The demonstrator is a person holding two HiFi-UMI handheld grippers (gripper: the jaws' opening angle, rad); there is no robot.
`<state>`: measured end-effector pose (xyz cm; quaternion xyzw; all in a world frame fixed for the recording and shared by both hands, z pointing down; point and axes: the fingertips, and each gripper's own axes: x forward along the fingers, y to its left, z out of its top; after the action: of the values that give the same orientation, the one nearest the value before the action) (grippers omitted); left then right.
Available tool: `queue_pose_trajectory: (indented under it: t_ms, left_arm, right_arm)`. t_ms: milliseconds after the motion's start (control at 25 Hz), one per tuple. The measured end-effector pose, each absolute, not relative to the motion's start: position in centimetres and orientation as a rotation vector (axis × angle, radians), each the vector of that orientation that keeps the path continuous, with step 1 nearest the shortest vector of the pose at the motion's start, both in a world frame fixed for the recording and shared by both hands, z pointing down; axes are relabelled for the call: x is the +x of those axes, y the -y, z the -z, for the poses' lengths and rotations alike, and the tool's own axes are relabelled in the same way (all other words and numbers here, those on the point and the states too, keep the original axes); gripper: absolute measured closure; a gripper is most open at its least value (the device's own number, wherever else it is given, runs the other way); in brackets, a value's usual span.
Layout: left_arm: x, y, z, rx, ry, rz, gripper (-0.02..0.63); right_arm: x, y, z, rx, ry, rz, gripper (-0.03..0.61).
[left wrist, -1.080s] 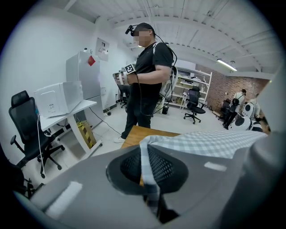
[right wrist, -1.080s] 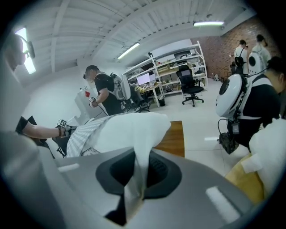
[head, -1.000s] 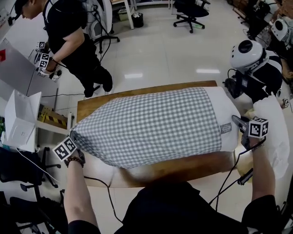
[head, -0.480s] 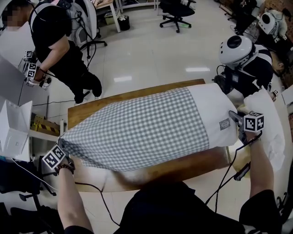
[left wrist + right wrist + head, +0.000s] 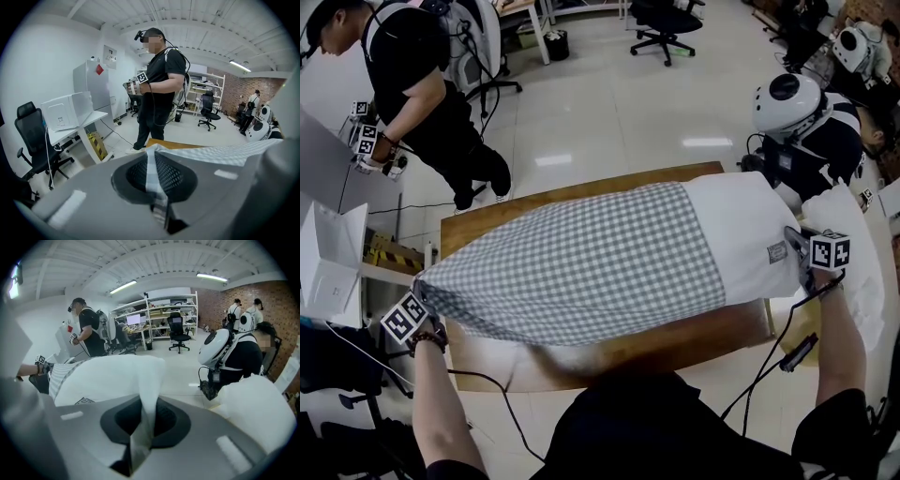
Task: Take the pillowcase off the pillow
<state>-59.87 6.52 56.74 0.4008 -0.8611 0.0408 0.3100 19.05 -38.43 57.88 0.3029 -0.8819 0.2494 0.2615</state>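
Two pairs of tongs grip opposite ends of the bundle that lies lengthwise across the wooden surface (image 5: 675, 342). The left tongs (image 5: 158, 206) are clenched on a narrow fold of the grey-and-white checked pillowcase (image 5: 581, 262); the fabric runs up from between the closed jaws and spreads towards the right. In the head view this is the case's far left corner, drawn out to a point past the surface's left edge.

The right tongs (image 5: 133, 446) are clenched on a pinch of plain white cloth at the end of the pillow (image 5: 741, 239). The checked cover wraps roughly the left two-thirds of the pillow, and its open hem lies across the pillow's width; the right third is bare and white, with a small sewn label (image 5: 776, 251) close to the right tongs. That bare end overhangs the surface's right edge.

Just beyond the right tongs lies another white cushion (image 5: 861, 272). A person in black (image 5: 427, 94) stands on the floor beyond the surface's far left corner, and a white-helmeted robot (image 5: 792, 108) sits past the far right corner.
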Motion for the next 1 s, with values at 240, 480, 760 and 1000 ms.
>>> queue_pose_trajectory:
  t_ms: [240,480,760,1000]
  left_arm:
    - [-60.8,-7.2,-56.0,1.042,2.289,-0.117,0.607]
    - [-61.5,-8.4,-55.3,1.017,2.301,-0.125,0.607]
    - [-62.8,-9.9,-54.4,0.966,2.325,-0.132,0.607]
    - [-63.8,-10.7,-53.2,0.935,2.351,-0.143,0.607]
  right_arm:
    - [20.4,39.2,-57.2,0.889,2.355,-0.647,0.546]
    - [21.7,40.1,-57.1,0.933,2.336,-0.632,0.546]
    - [23.1,41.2,-56.2,1.019,2.277,-0.579,0.546]
    - [24.9,42.3,-55.6,1.104,2.212,-0.508,0.546]
